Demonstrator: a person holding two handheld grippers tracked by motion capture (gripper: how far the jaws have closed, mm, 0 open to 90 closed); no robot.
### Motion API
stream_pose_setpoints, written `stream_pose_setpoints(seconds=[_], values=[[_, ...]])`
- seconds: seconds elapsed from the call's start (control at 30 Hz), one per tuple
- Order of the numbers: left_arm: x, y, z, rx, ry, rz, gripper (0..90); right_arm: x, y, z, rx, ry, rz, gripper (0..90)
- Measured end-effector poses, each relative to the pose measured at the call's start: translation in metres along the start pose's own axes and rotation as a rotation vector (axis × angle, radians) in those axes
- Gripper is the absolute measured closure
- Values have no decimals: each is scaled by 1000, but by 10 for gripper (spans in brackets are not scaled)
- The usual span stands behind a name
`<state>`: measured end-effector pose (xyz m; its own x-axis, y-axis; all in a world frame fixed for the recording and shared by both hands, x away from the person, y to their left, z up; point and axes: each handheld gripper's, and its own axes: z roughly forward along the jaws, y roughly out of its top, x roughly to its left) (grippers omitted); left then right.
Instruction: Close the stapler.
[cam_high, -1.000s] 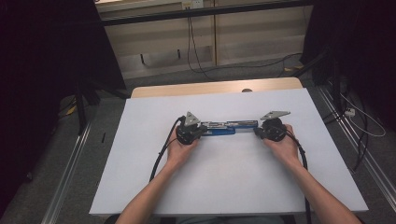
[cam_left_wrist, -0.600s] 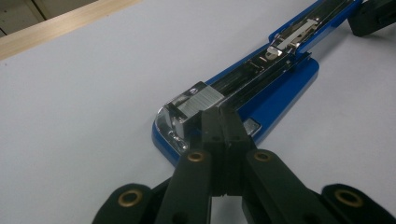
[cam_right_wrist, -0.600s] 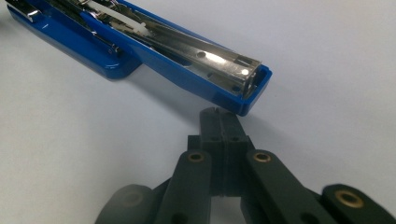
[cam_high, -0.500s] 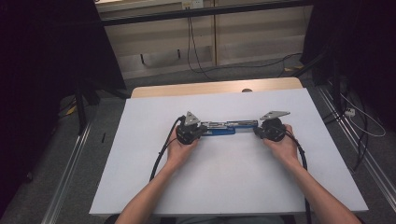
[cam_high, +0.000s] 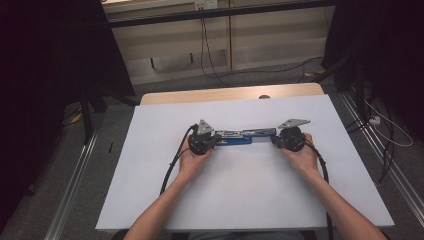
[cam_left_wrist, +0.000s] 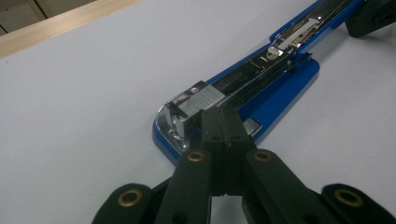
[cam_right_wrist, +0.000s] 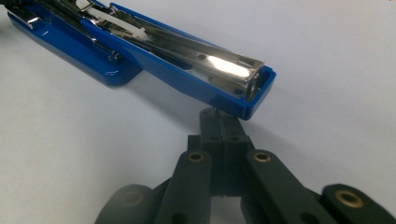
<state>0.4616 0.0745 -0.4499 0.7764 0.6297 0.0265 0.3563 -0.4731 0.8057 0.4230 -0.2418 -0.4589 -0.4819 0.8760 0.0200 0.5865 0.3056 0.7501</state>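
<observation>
Blue stapler (cam_high: 243, 137) lies opened flat mid-surface, long axis parallel to far edge of white table (cam_high: 150, 190). My left gripper (cam_left_wrist: 222, 122) jaws together at its metal head; my right gripper (cam_right_wrist: 224, 125) jaws together under cover end.

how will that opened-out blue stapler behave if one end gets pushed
The stapler is rigid metal and plastic, so it should not flop. Hinged open on the white table, its lid may swing. It lies flat, so it will probably slide or pivot, not roll.
</observation>
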Motion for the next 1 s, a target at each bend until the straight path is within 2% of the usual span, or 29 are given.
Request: stream_pose_setpoints(seconds=[0.57,1.0], values=[[-1,-1,0,-6,1,-9,900,-2,1,0,-45,9,24,900],[-2,-1,0,-7,14,4,900,1,2,0,-80,27,47,900]])
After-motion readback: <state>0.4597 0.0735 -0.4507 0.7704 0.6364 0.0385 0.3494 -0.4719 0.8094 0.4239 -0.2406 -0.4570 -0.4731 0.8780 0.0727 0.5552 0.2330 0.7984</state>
